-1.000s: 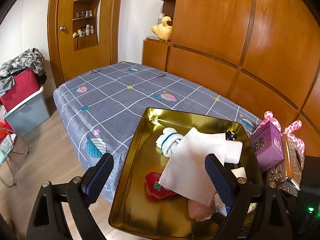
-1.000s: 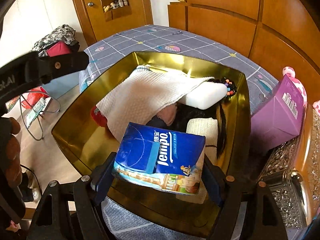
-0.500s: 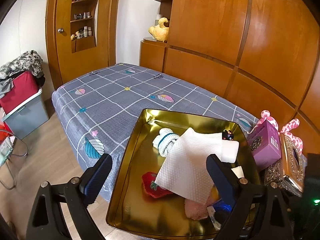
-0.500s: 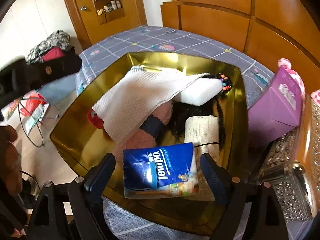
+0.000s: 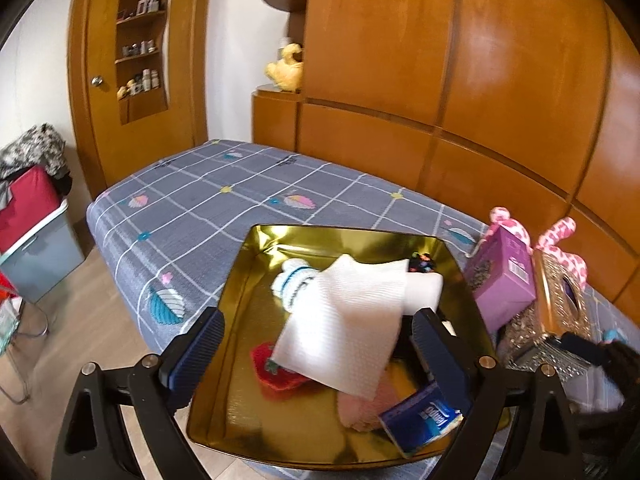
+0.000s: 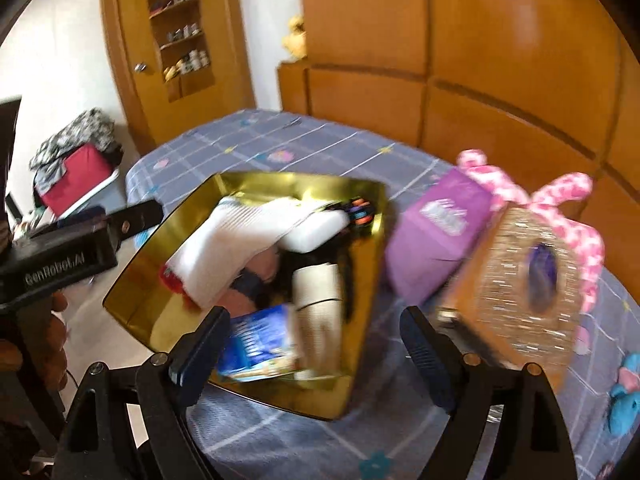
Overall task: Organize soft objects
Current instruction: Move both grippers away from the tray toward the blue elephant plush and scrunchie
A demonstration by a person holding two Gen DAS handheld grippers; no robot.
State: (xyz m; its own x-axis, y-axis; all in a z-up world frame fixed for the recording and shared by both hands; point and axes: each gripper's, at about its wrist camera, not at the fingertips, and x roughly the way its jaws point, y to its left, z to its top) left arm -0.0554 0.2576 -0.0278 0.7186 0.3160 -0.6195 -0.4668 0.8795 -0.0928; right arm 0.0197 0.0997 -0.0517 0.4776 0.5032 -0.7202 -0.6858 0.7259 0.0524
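Observation:
A gold tray point(image 5: 236, 304) sits on the grey checked bed; it also shows in the right wrist view point(image 6: 132, 280). In it lie a white cloth point(image 5: 352, 320), a rolled white sock point(image 5: 292, 280), a red strawberry piece point(image 5: 272, 368), a pink soft item point(image 5: 360, 408) and a blue Tempo tissue pack point(image 5: 420, 420) point(image 6: 260, 340). My left gripper point(image 5: 316, 344) is open and empty above the tray. My right gripper point(image 6: 312, 344) is open and empty, raised over the tray's near right corner.
A purple box point(image 6: 436, 236), a glittery gold tissue box point(image 6: 520, 280) with pink bows and a blue soft toy point(image 6: 624, 400) lie right of the tray. A wooden wardrobe wall point(image 5: 480, 80) stands behind the bed. A grey bin with clothes point(image 5: 36, 240) stands on the floor left.
My right gripper opened and let the blue tissue pack drop into the tray, then pulled back and swung right. The left gripper lifted a little.

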